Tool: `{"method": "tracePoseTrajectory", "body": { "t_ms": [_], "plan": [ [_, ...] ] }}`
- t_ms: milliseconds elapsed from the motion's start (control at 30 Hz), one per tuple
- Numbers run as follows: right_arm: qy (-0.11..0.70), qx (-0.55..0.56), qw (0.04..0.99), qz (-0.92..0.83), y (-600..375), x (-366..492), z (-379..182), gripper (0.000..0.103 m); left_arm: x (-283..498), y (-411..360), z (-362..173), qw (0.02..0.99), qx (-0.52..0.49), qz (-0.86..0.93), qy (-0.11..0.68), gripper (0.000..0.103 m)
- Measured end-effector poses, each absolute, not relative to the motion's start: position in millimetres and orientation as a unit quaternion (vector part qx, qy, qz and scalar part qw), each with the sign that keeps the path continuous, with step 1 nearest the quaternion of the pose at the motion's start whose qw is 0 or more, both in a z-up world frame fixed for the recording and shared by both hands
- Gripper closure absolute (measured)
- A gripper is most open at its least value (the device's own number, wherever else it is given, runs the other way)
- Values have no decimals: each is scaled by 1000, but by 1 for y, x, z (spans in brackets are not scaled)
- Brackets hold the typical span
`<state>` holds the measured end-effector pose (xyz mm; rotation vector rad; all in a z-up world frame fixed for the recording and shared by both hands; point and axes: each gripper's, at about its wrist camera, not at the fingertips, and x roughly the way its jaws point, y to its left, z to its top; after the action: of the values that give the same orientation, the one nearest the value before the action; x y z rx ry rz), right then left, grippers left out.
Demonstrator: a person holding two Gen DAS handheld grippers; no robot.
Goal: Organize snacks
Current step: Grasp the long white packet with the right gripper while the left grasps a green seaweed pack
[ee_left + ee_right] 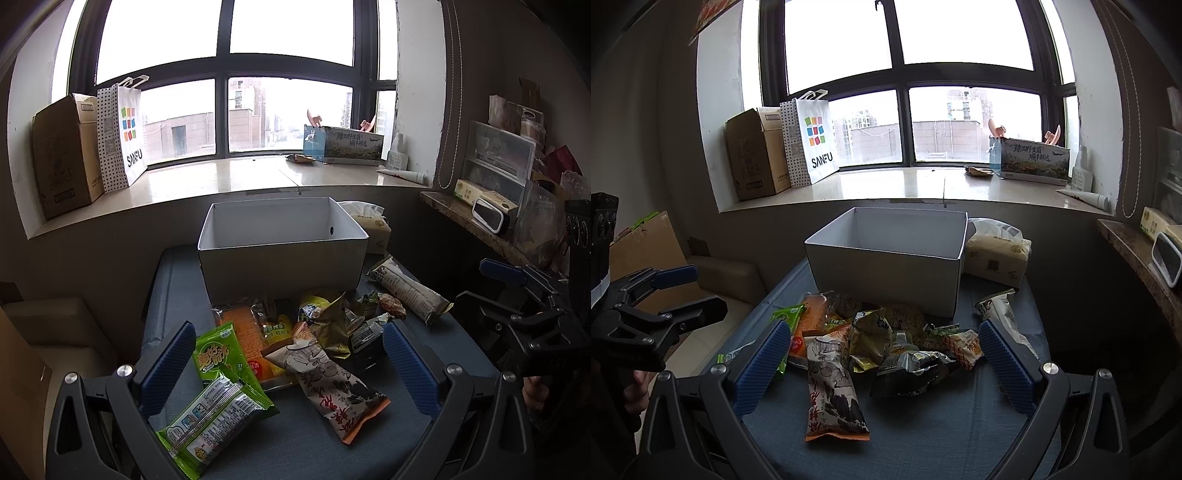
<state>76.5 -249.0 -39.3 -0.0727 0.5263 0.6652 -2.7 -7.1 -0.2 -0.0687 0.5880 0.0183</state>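
Left hand-held gripper (pixel 290 363) hovers released above the blue tabletop (pixel 314 439), its jaws spread wide and grasping nothing; just inside its left finger lie two green snack packets (pixel 218 391), one overlapping the other; right of them sits an orange packet (pixel 251 336), then a long white and orange wrapper (pixel 328 387) pointing toward the camera; the crumpled snack pile (pixel 332 325) lies between the fingers, further ahead; a long pale tube packet (pixel 406 291) lies beyond the right finger. Directly ahead of the pile stands the empty white box (pixel 282 243), open at the top. Right hand-held gripper (pixel 882 363) is likewise released over the same pile, jaws wide apart, empty; a tissue pack (pixel 997 260) sits ahead and right, beside the box.
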Motion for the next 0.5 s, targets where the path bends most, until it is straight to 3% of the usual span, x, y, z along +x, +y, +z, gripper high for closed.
{"method": "tracePoseTrajectory", "body": {
  "t_ms": [167,500],
  "plan": [
    [282,-6,908,308,-267,110,-53,0,-7,-6,1,964,-33,-7,265,0],
    [388,-62,901,182,-287,244,-125,0,-9,0,-13,963,-27,-11,267,0]
  ]
}}
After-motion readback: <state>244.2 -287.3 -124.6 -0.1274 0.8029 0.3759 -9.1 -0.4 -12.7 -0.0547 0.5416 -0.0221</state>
